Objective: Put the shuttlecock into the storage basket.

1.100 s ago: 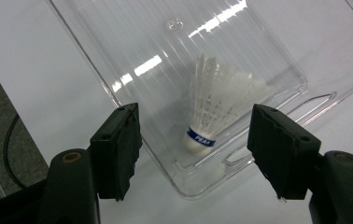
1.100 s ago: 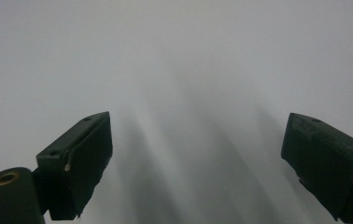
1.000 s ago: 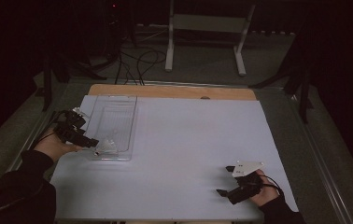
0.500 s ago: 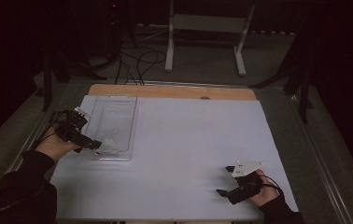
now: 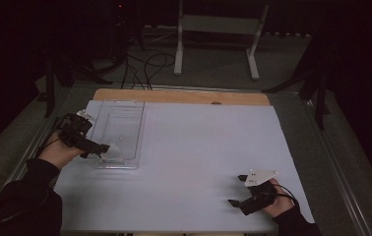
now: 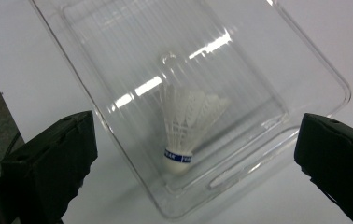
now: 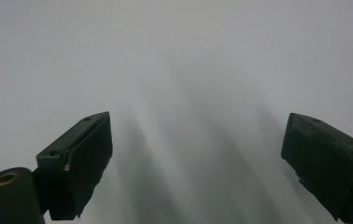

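left tongs point(image 5: 106, 148): over the near end of the tray, jaws just opened to their widest, nothing between them.
tray point(image 6: 305, 60): clear plastic, by the table's left edge; stiff, slick walls.
shuttlecock point(image 6: 184, 128): lies in the tray's near end, free of the tongs; very light, its feathers likely crush easily, so a gentle pinch at the firmer cork base looks best.
table point(image 5: 199, 147): white sheet, bare in the middle.
right tongs point(image 5: 239, 191): near the front right corner, jaws wide apart, empty.
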`<action>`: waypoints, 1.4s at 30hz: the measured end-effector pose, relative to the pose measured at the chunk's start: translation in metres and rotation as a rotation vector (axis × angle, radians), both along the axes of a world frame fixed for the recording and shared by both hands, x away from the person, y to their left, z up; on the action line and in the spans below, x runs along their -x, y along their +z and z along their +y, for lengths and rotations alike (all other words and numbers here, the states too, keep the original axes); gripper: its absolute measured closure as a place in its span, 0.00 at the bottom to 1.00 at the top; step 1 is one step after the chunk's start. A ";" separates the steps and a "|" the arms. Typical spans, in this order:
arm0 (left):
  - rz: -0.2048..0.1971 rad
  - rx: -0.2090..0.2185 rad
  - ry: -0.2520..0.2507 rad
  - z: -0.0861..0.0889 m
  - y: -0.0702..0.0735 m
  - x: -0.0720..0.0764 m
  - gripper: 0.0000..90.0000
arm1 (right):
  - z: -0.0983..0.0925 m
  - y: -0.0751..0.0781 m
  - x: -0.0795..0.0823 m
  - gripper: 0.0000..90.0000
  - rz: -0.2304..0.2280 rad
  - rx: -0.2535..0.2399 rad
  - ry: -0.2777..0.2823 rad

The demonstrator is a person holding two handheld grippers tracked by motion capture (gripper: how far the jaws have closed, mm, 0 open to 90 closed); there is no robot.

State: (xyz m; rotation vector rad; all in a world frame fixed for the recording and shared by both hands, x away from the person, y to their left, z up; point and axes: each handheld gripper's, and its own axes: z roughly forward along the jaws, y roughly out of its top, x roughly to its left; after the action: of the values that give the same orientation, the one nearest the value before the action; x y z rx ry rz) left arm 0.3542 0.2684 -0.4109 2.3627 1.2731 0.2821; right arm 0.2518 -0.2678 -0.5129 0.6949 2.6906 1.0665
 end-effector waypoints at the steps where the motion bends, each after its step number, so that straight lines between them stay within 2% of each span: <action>1: -0.001 -0.002 -0.002 -0.001 0.001 0.000 0.00 | 0.000 0.000 0.000 0.10 -0.001 -0.001 0.000; 5: 0.000 0.009 -0.016 -0.006 0.002 0.000 0.00 | 0.000 0.000 0.001 0.10 0.002 0.000 -0.007; 9: -0.022 0.034 -0.026 -0.010 0.004 0.000 0.00 | -0.001 0.000 0.002 0.10 -0.001 -0.005 -0.006; 11: -0.047 0.036 -0.036 -0.012 0.005 0.000 0.00 | -0.001 0.000 0.002 0.10 0.001 -0.007 -0.006; 15: -0.047 0.038 -0.051 -0.016 0.005 -0.001 0.00 | -0.002 0.000 0.001 0.10 0.000 -0.011 -0.005; 18: -0.056 0.062 -0.063 -0.022 0.007 -0.002 0.00 | -0.003 -0.001 0.001 0.10 0.008 -0.014 -0.009; 29: -0.094 0.067 -0.106 -0.041 0.020 -0.001 0.00 | 0.001 0.000 -0.002 0.10 0.003 -0.013 -0.002; 32: -0.103 0.082 -0.111 -0.046 0.024 0.000 0.00 | 0.002 0.000 -0.002 0.10 0.003 -0.009 0.002; 34: -0.117 0.086 -0.127 -0.051 0.027 0.001 0.00 | 0.002 0.000 -0.002 0.10 0.000 -0.008 0.003; 42: -0.119 0.110 -0.191 -0.068 0.033 0.002 0.00 | 0.002 0.000 -0.002 0.10 0.003 -0.007 0.002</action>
State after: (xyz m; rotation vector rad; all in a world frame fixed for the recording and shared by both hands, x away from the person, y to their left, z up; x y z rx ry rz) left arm 0.3524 0.2007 -0.3780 2.3156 0.9754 0.2802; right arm 0.2541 -0.2655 -0.5130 0.6951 2.6919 1.0774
